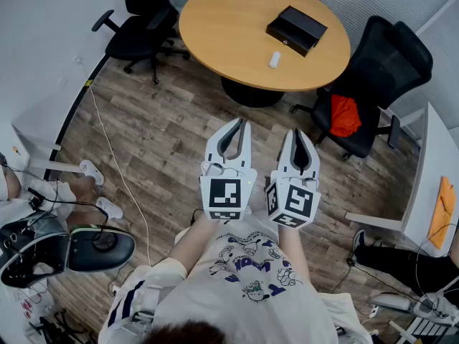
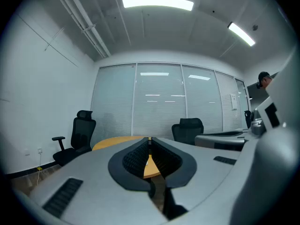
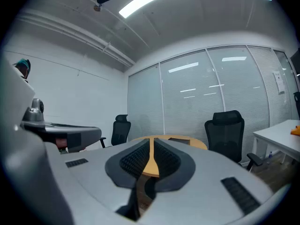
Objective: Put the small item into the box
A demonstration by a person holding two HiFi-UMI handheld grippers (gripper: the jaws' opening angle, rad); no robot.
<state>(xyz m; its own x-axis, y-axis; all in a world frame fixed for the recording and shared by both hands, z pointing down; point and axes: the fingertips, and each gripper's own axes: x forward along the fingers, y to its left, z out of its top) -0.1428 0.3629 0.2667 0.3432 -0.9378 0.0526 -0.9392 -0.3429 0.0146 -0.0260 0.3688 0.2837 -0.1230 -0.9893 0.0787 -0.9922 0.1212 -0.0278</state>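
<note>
On the round wooden table (image 1: 215, 27) lies a black box (image 1: 296, 29), and a small white item (image 1: 275, 59) rests just in front of it near the table's edge. I hold both grippers level over the wood floor, well short of the table and pointing toward it. The left gripper (image 1: 241, 123) is shut with nothing between its jaws. Beside it, the right gripper (image 1: 297, 132) is also shut and empty. In the left gripper view the left gripper (image 2: 149, 139) frames the table (image 2: 117, 143). In the right gripper view the right gripper (image 3: 151, 140) points at the box (image 3: 180, 140).
Black office chairs stand around the table: one at the back left (image 1: 140, 27) and one at the right (image 1: 380, 70) with a red cloth (image 1: 345, 115) on its seat. A white desk (image 1: 430, 185) runs along the right. A white cable (image 1: 115, 163) trails across the floor.
</note>
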